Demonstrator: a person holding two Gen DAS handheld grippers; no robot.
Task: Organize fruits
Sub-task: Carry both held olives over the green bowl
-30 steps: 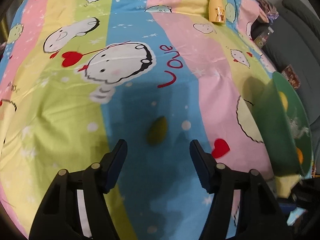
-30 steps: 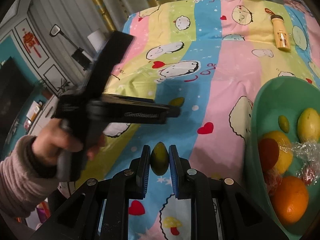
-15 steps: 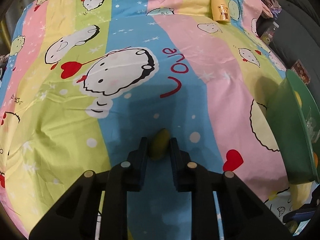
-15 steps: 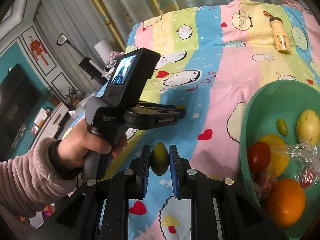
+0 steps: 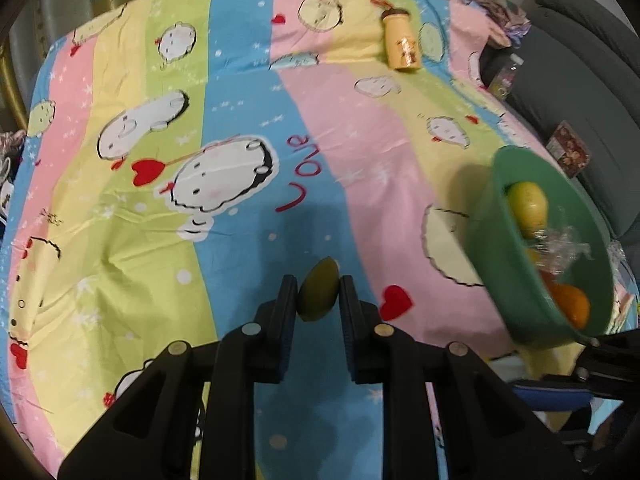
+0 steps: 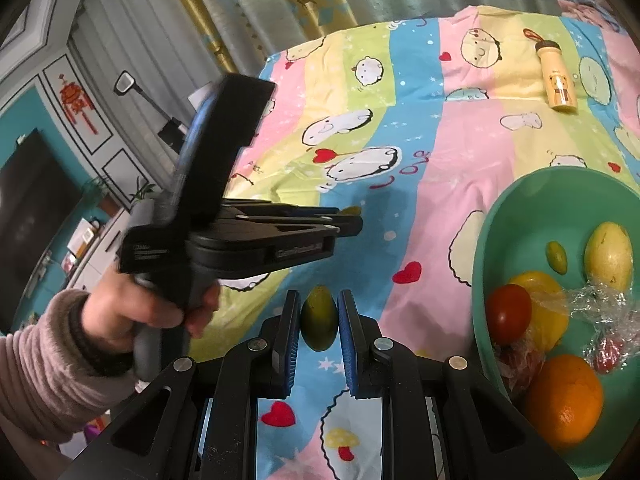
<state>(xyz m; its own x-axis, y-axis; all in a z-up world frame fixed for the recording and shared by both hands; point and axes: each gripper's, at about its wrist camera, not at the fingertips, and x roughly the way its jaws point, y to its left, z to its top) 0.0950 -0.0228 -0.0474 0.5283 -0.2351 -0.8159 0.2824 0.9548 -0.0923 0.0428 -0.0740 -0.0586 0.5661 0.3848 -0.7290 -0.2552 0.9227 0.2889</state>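
In the left wrist view my left gripper (image 5: 319,292) is shut on a small green oval fruit (image 5: 318,290), held above the striped cartoon bedsheet (image 5: 224,208). A second small green fruit (image 6: 318,316) sits between the blue pads of my right gripper (image 6: 319,318), which is shut on it. The green bowl (image 6: 516,208) lies to the right in both views, its rim (image 5: 486,240) tilted in the left one. It holds an orange (image 6: 564,400), a red tomato (image 6: 508,314), yellow fruits (image 6: 608,254), a tiny green fruit (image 6: 557,256) and crumpled plastic wrap (image 6: 600,304). The right wrist view also shows the left gripper (image 6: 352,218), carried by a hand (image 6: 132,312) in a pink sleeve.
A yellow bottle (image 5: 401,46) lies at the far side of the sheet. A grey sofa (image 5: 580,80) stands beyond the right edge. Curtains (image 6: 304,4), a dark screen (image 6: 28,208) and shelves fill the room to the left.
My left gripper shut on the green fruit that lay on the sheet and lifted it off the cloth. The right gripper kept still, holding its own fruit throughout.
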